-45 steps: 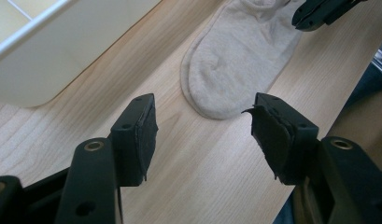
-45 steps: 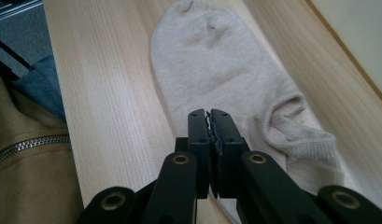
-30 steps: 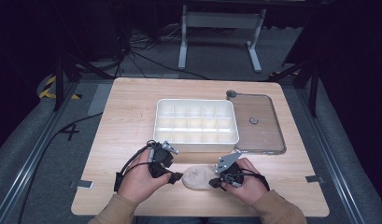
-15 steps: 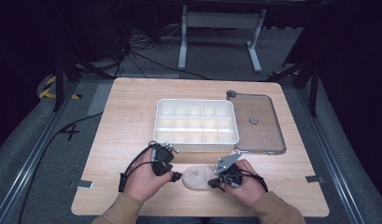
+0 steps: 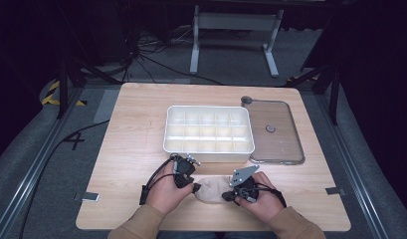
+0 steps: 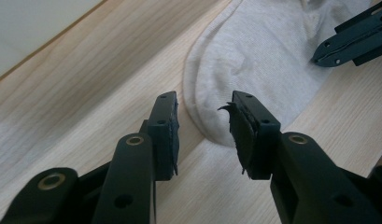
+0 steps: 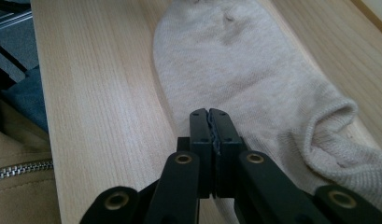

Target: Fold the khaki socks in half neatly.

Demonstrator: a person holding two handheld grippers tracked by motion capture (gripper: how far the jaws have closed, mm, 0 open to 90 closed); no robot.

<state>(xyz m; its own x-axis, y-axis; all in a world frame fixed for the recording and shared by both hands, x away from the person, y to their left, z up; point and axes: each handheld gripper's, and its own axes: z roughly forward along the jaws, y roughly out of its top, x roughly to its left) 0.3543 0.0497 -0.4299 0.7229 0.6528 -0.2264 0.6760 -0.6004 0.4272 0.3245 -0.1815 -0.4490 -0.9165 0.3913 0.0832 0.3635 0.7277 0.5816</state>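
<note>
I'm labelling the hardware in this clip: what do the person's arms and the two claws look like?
Tan sleeves cover both forearms. The left claw and right claw have matte black jaws with brass-ringed pivots. A grey three-cornered plate tops the right one, and black cables trail off.

A light wooden table (image 5: 131, 139) carries a white compartment box (image 5: 209, 131), a clear lid (image 5: 280, 144) and a pale sock (image 5: 213, 188).

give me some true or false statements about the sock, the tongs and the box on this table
1. The right tongs are shut on the sock. True.
2. The left tongs are clamped flat on the sock. False: the jaws, which have just been closing, stand apart around the sock's rounded end.
3. The white compartment box holds socks. False: its compartments look empty.
4. A clear lid lies beside the box. True.
</note>
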